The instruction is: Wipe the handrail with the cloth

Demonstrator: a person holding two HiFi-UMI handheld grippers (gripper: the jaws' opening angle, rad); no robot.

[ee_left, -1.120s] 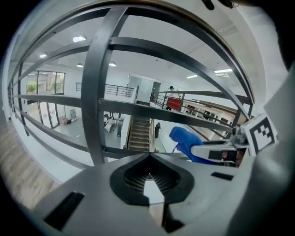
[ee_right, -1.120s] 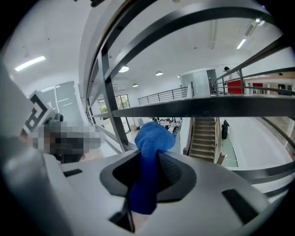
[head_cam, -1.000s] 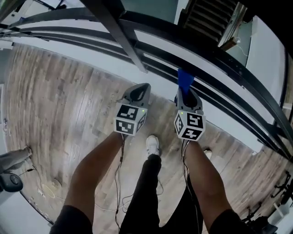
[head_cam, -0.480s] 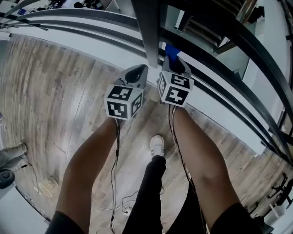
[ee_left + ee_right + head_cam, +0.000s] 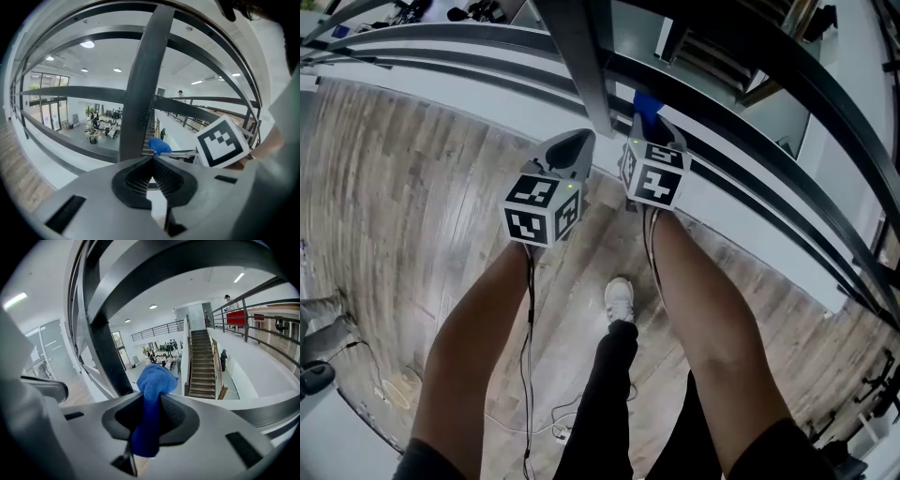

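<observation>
Over the last second I have brought both grippers up and in toward the railing. They hung lower over the wooden floor [image 5: 412, 187] before; now the upright post [image 5: 581, 66] rises just between and above them in the head view. The right gripper [image 5: 656, 131] has its fingers pinching the blue cloth [image 5: 152, 380], whose bunched end pokes out past the tips, beside the post and below the broad dark handrail [image 5: 187, 261]. In the right gripper view I see open space behind the cloth, so I judge it is near the rail but not yet pressed against it. The left gripper [image 5: 151, 161] has its fingers pressed together on nothing and sits just left of the post. So the approach looks about finished and the wiping itself has not begun. Next the cloth needs lifting onto the rail.
</observation>
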